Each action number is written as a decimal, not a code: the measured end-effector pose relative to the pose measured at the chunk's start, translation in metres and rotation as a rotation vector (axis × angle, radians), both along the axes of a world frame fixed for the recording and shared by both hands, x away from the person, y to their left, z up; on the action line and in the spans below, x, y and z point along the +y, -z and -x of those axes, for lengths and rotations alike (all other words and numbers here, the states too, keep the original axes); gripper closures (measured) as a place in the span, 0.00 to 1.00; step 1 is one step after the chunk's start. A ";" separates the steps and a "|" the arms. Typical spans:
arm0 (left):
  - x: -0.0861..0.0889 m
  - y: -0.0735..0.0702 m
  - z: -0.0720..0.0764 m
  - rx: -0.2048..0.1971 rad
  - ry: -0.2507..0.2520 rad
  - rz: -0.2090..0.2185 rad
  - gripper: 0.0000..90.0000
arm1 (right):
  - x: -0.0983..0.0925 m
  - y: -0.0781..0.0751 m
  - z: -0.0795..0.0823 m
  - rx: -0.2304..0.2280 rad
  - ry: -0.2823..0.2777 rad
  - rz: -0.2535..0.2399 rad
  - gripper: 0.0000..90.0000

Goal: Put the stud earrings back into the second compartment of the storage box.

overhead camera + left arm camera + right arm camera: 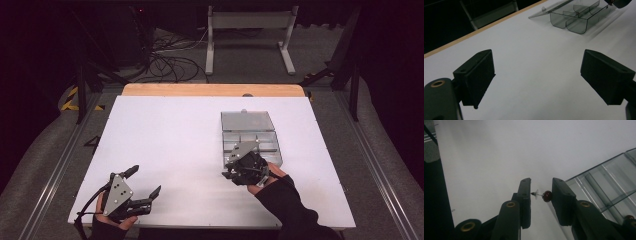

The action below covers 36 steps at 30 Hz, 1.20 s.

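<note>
Right gripper (pixel 541 195) pinching earring (pixel 543 195) beside clear organiser box (pixel 250 137); left gripper (pixel 145 187) released, idle near-left; next, judged: lower earring into compartment.

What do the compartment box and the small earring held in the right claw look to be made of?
The box looks like clear, smoke-tinted hard plastic: the table shows through its glossy walls and open lid. The earring, pinched in the right claw, seems a glossy dark red bead, glass or plastic, on a thin metal-looking post with a clear backing disc.
</note>
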<state>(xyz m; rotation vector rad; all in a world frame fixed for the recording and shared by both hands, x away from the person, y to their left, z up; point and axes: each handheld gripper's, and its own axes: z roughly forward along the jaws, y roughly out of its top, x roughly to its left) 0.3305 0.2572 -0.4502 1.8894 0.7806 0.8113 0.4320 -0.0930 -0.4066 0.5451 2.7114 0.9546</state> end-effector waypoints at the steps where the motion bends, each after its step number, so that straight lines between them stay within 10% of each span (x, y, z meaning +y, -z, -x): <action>1: 0.000 0.000 0.000 0.001 0.000 0.000 0.14 | -0.001 -0.002 -0.002 0.000 0.001 -0.002 0.77; 36: 0.001 0.000 -0.001 -0.001 0.001 -0.007 0.14 | -0.030 -0.020 -0.080 0.018 0.190 -0.100 0.77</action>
